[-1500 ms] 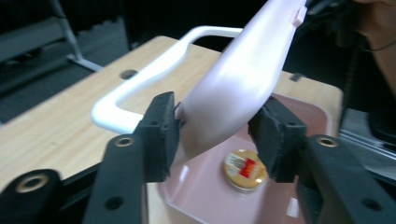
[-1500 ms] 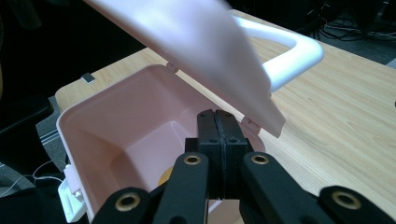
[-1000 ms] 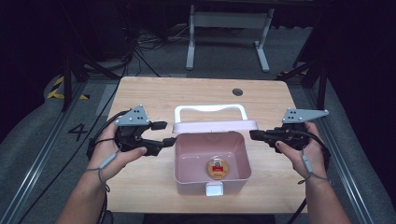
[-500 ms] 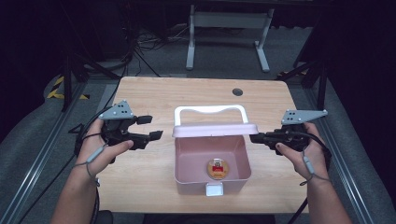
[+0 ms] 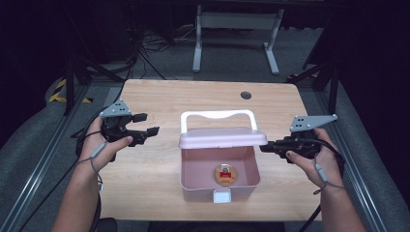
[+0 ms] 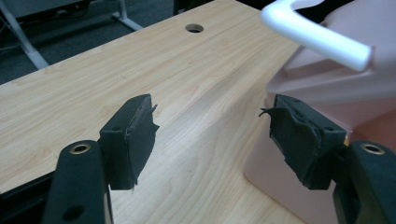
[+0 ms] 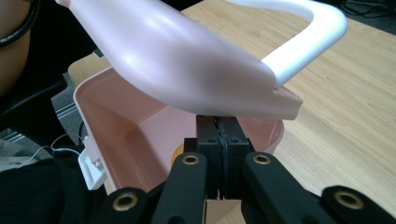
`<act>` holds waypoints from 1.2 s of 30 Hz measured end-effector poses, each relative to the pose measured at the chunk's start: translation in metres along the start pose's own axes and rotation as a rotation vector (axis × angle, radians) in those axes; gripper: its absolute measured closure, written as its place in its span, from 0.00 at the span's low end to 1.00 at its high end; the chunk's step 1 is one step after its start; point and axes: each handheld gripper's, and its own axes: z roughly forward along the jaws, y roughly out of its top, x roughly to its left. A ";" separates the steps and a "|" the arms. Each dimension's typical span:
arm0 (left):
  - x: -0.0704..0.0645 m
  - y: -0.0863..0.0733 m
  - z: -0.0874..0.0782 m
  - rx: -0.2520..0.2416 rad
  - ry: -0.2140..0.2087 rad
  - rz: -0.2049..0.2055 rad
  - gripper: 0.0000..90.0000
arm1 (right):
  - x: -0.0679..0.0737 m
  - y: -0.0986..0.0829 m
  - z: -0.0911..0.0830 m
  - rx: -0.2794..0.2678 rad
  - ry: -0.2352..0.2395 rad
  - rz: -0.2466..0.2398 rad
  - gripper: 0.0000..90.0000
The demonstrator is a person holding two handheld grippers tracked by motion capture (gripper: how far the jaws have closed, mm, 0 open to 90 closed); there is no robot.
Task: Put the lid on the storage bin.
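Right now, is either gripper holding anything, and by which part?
Nothing is gripped. The right gripper is shut, its closed tip under the pink lid's right edge, propping it half open. The left gripper is open, beside the box.

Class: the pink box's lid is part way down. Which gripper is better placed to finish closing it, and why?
Probably the right gripper: its jaws are shut and pressed against the lid edge of the pink box. The left gripper is open, off to the side over bare table.

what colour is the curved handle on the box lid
White, on the pale pink plastic lid; the curved handle shows best in the right gripper view.
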 end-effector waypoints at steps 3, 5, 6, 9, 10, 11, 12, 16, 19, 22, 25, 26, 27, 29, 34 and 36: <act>0.007 -0.004 0.002 0.005 0.003 -0.009 0.35 | 0.001 0.000 0.000 0.019 0.009 -0.001 0.99; 0.011 -0.007 0.005 0.009 0.011 -0.021 0.35 | 0.002 0.000 0.001 0.036 0.010 -0.009 0.99; 0.013 -0.009 0.005 0.013 0.017 -0.018 0.35 | 0.003 0.000 0.001 0.041 0.012 -0.010 1.00; 0.021 -0.014 0.008 0.017 0.022 -0.044 0.35 | 0.004 0.000 0.002 0.059 0.017 -0.014 1.00; 0.023 -0.015 0.008 0.019 0.022 -0.044 0.35 | 0.005 0.000 0.002 0.068 0.018 -0.015 1.00; 0.025 -0.016 0.009 0.024 0.023 -0.048 0.35 | 0.005 0.000 0.003 0.076 0.020 -0.014 1.00; 0.026 -0.018 0.009 0.024 0.019 -0.055 0.35 | 0.005 0.000 0.003 0.084 0.022 -0.015 1.00; 0.029 -0.022 0.013 0.046 0.016 -0.076 0.34 | 0.007 -0.001 0.004 0.118 0.026 -0.015 1.00; 0.031 -0.024 0.015 0.055 0.016 -0.082 0.34 | 0.009 -0.001 0.004 0.144 0.026 -0.020 1.00; 0.033 -0.026 0.016 0.058 0.021 -0.094 0.34 | 0.012 -0.001 0.004 0.166 0.025 -0.027 1.00; 0.035 -0.028 0.016 0.064 0.025 -0.102 0.34 | 0.013 -0.001 0.004 0.177 0.028 -0.032 1.00; 0.036 -0.028 0.016 0.068 0.032 -0.093 0.34 | 0.014 -0.001 0.004 0.185 0.032 -0.030 1.00; 0.036 -0.029 0.016 0.076 0.034 -0.106 0.34 | 0.014 -0.001 0.004 0.189 0.036 -0.037 1.00; 0.039 -0.030 0.017 0.074 0.036 -0.104 0.34 | 0.016 -0.001 0.004 0.203 0.038 -0.036 1.00; 0.042 -0.034 0.019 0.100 0.044 -0.118 0.34 | 0.019 -0.001 0.004 0.229 0.042 -0.046 1.00; 0.043 -0.036 0.022 0.120 0.051 -0.118 0.33 | 0.019 -0.001 0.005 0.241 0.044 -0.045 1.00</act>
